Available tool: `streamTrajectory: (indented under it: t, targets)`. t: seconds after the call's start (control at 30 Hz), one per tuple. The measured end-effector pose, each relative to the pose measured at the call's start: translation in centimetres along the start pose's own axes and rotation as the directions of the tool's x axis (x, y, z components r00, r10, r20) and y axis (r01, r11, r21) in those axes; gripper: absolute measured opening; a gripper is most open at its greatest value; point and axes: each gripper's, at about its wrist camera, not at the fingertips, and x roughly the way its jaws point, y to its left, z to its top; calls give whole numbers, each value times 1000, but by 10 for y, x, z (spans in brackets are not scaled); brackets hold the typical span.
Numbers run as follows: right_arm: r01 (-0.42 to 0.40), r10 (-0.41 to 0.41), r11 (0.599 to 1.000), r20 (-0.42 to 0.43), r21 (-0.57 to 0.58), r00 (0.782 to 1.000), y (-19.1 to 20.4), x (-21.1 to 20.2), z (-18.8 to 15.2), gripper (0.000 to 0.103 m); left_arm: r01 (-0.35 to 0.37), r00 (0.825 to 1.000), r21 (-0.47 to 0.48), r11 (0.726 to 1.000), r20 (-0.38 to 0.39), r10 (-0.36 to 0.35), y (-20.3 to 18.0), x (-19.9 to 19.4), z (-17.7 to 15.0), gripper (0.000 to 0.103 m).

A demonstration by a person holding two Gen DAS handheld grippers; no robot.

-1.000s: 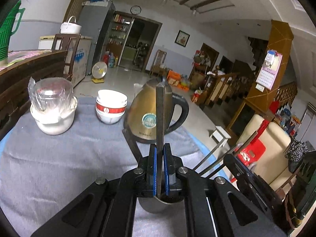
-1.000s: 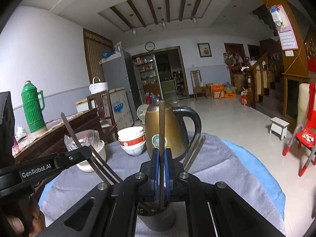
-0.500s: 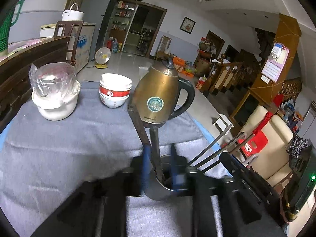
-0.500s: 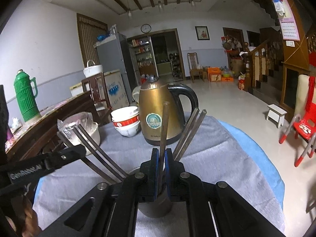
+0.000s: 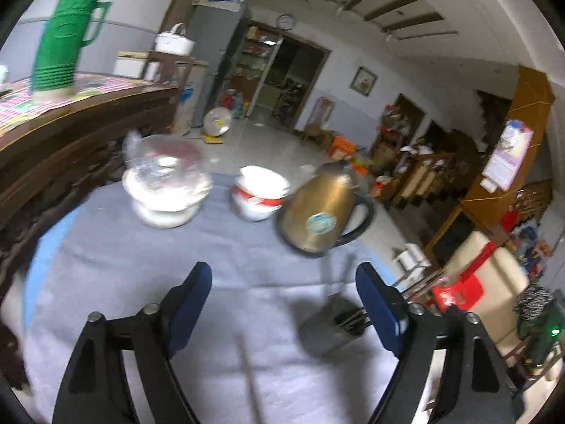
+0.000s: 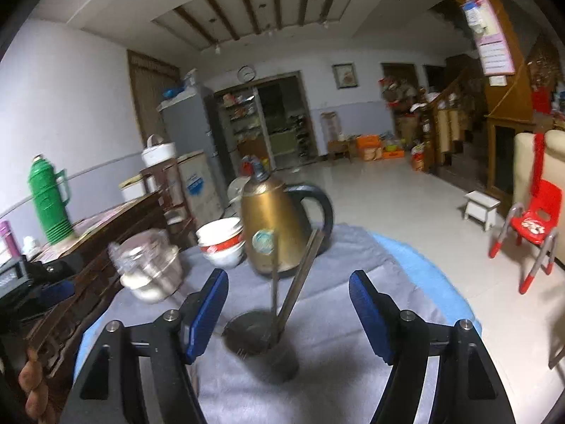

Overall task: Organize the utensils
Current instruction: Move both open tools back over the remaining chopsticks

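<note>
Where right tongs (image 6: 287,304) frame cup (image 6: 261,346) (chopsticks (image 6: 300,279) inside), left's blur.

Left wrist view: close above the grey cloth (image 5: 148,268), pitched down, facing 12 o'clock toward the kettle (image 5: 319,208), holder cup (image 5: 332,325) at 2 o'clock. Right wrist view: similarly close, more level, cup (image 6: 261,339) dead ahead. Shared: kettle (image 6: 279,226), bowls (image 5: 259,194), cup, cloth.

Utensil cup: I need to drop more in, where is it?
In the right wrist view the cup stands on the grey cloth, just before the kettle.
</note>
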Motion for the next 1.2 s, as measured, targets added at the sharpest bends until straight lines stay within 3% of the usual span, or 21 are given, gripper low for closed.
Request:
streamTrajectory:
  t: [0.07,0.13,0.23,0.3,0.33,0.4,0.47,0.6,0.67,0.73,0.8,0.9,1.0,1.17,1.2]
  targets:
    - [-56,52,998,-106,-35,993,9,5,-17,75,-54,997,-12,998,-54,53,22,3,-15,85]
    - [-120,104,991,-239,-57,966,20,16,-39,75,-102,988,-35,994,-121,97,44,10,-32,85]
    - [-202,152,977,-436,-69,887,42,42,-82,70,-157,962,-84,984,-237,133,76,23,-65,85]
    - [-229,157,971,-540,-68,827,56,59,-106,49,-187,940,-105,977,-308,147,94,28,-88,85]
    - [-235,158,970,-570,-64,806,59,66,-113,37,-195,933,-107,975,-326,151,99,29,-95,85]
    - [-255,165,965,-627,-56,761,71,80,-129,37,-203,923,-104,974,-352,155,106,28,-107,85]
    - [-272,172,961,-655,-54,736,80,87,-137,37,-204,917,-94,975,-366,157,110,25,-117,85]
    - [-275,153,959,-690,-69,707,92,98,-152,37,-195,911,-95,976,-387,144,112,24,-130,85]
    - [-260,126,962,-710,-83,693,92,103,-159,26,-184,909,-102,978,-396,130,112,24,-135,85]
    - [-264,139,962,-711,-68,689,92,105,-162,25,-176,908,-102,979,-401,121,109,25,-136,85]
    - [-234,94,967,-709,-103,699,90,103,-161,25,-164,908,-93,982,-403,113,105,26,-137,85]
    - [-211,80,973,-712,-97,698,80,101,-159,19,-142,907,-75,987,-409,99,97,29,-138,85]
    - [-226,113,971,-689,-76,716,84,96,-150,21,-142,907,-68,987,-409,102,94,30,-139,85]
    - [-266,130,961,-722,-77,680,102,108,-162,22,-164,901,-72,984,-417,120,100,28,-139,85]
    - [-262,124,961,-714,-86,689,103,105,-163,22,-169,901,-75,983,-416,123,101,27,-139,85]
